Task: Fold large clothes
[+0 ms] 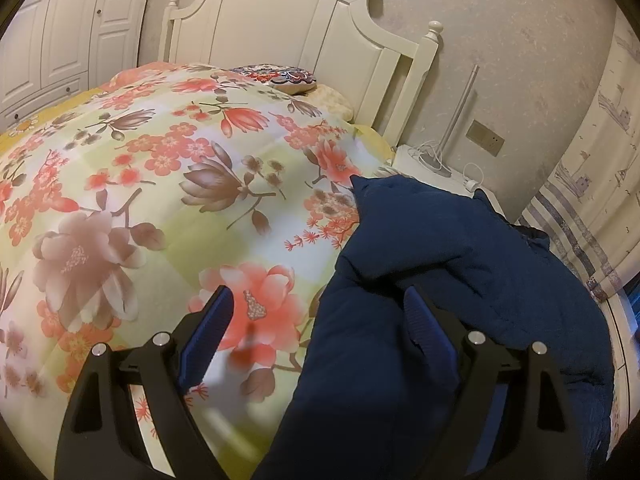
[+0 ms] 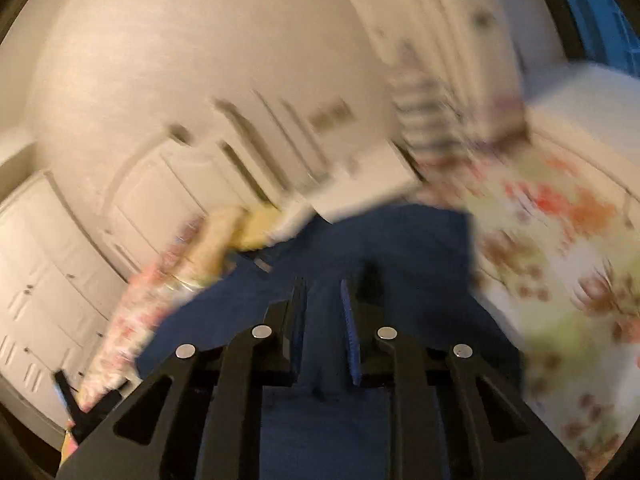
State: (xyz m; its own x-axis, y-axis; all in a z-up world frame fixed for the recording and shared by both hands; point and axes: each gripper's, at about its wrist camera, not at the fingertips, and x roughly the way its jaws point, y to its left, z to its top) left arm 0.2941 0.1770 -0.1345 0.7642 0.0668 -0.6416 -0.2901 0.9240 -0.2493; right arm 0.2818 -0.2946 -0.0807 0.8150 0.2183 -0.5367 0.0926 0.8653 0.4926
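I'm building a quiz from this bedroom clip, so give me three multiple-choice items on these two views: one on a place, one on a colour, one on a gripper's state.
1. Where does the patterned cushion lie?
A. by the headboard
B. on the nightstand
C. on the garment

2. What colour is the garment?
A. red
B. navy blue
C. white

3. How does the left gripper stand?
A. shut on the quilt
B. shut on nothing
C. open

Answers:
1 A: the patterned cushion lies at the head of the bed against the headboard.
2 B: the garment is navy.
3 C: the left gripper has its fingers wide apart over the floral quilt.
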